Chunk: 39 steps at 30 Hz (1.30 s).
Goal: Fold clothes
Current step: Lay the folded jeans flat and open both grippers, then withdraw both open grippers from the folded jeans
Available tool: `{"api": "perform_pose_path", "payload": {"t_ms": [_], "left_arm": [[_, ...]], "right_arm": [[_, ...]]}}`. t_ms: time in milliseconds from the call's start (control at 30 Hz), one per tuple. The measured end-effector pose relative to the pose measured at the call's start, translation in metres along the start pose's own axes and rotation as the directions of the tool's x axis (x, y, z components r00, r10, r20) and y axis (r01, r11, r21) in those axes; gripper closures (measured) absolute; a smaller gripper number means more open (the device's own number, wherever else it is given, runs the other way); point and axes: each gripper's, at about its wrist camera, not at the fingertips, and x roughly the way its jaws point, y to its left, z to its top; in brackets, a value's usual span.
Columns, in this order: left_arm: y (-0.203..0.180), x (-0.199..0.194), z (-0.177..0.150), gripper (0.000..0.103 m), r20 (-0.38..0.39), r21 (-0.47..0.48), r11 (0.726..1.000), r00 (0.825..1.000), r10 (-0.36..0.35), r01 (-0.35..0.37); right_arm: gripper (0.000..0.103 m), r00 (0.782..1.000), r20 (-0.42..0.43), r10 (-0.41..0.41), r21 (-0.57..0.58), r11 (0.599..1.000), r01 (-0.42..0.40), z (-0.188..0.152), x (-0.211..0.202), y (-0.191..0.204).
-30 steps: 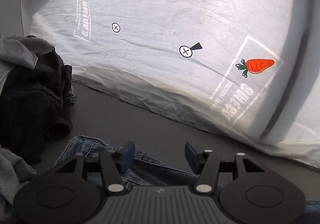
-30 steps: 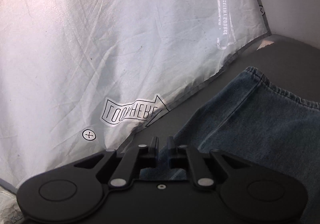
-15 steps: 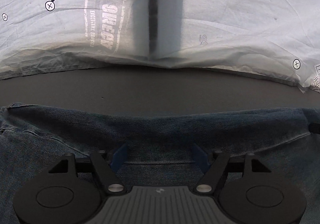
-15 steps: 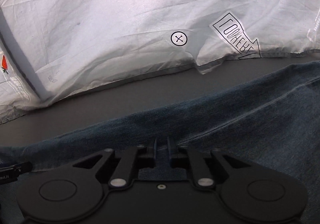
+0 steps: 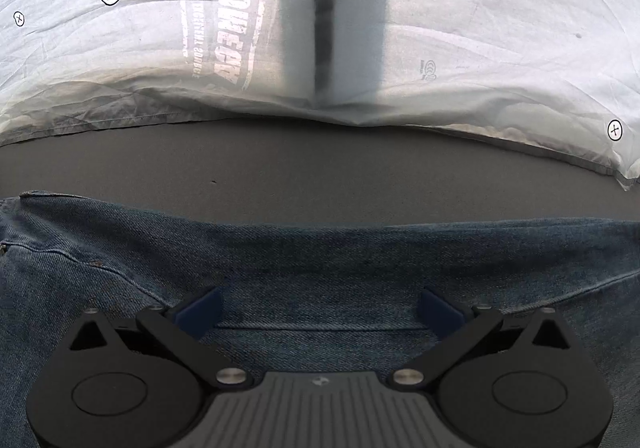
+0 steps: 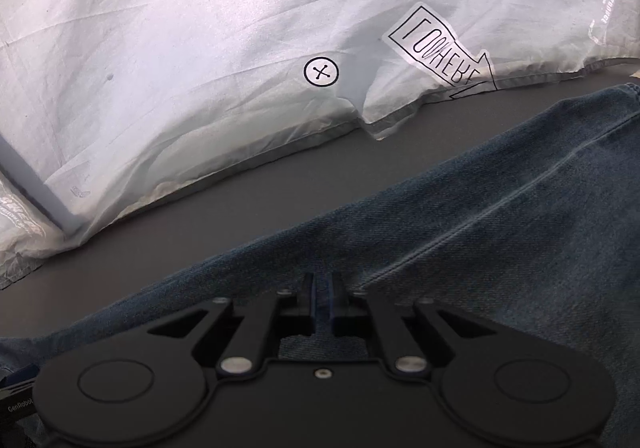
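Observation:
A pair of blue jeans lies spread across the dark grey table. My left gripper hovers just over the denim. Its jaws are opening wide, and the blue pads stand apart on either side of a seam without pressing it. In the right wrist view the same jeans run up to the right. My right gripper is shut on a pinch of their fabric, and creases run from its tips toward a leg hem at the upper right.
A crumpled white sheet printed with a carrot and small crossed circles rises behind the table. It is the same white sheet in the right wrist view. A strip of bare table lies between it and the jeans.
Both views swung round to face the sheet, and the jeans came down flat. The left jaws spread from partly open to wide. The dark clothes pile left the left view.

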Motion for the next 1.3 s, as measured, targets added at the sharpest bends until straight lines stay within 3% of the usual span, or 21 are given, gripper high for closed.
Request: {"api": "perform_pose_path", "payload": {"t_ms": [133, 267, 367, 467, 533, 733, 933, 1133, 1200, 1300], "left_arm": [[0.009, -0.038, -0.04, 0.0, -0.036, -0.024, 1.0, 0.999, 0.018, -0.019], [0.008, -0.084, -0.089, 0.0, -0.015, 0.078, 0.996, 0.999, 0.051, -0.05], [0.011, -0.109, -0.11, 0.0, -0.051, 0.073, 0.996, 0.998, 0.048, -0.044], [0.015, -0.128, -0.135, 0.0, -0.083, 0.054, 0.998, 0.996, 0.039, -0.035], [0.017, -0.138, -0.152, 0.0, -0.107, 0.063, 0.998, 0.994, 0.032, -0.025], [0.026, -0.148, -0.196, 0.0, -0.159, 0.022, 0.999, 0.987, -0.02, 0.023], [0.027, -0.155, -0.219, 0.0, -0.092, 0.036, 0.999, 0.995, -0.033, 0.037], [0.027, -0.158, -0.227, 0.0, -0.041, 0.043, 0.998, 0.999, -0.035, 0.037], [0.026, -0.158, -0.226, 0.0, -0.043, 0.042, 0.999, 0.999, -0.033, 0.035], [0.025, -0.158, -0.224, 0.0, -0.054, 0.043, 0.998, 0.998, -0.033, 0.035]], "right_arm": [[0.091, 0.999, -0.041, 0.003, 0.037, 0.999, -0.001, -0.032, -0.032, -0.017], [0.092, 0.999, -0.047, 0.024, 0.105, 0.994, -0.019, -0.068, -0.068, -0.042], [0.091, 0.997, -0.058, 0.046, 0.161, 0.986, -0.036, -0.091, -0.095, -0.058], [0.088, 0.997, -0.069, 0.025, 0.17, 0.985, -0.013, -0.113, -0.121, -0.069], [0.08, 0.997, -0.072, 0.004, 0.191, 0.982, 0.01, -0.129, -0.138, -0.079], [0.075, 0.991, -0.099, -0.088, 0.231, 0.967, 0.109, -0.174, -0.185, -0.103], [0.066, 0.966, -0.135, -0.221, 0.169, 0.955, 0.242, -0.219, -0.227, -0.114], [0.062, 0.954, -0.16, -0.255, 0.152, 0.948, 0.279, -0.249, -0.247, -0.122], [0.051, 0.957, -0.166, -0.236, 0.163, 0.951, 0.263, -0.251, -0.247, -0.122], [0.018, 0.968, -0.18, -0.177, 0.16, 0.965, 0.206, -0.249, -0.24, -0.117]]}}
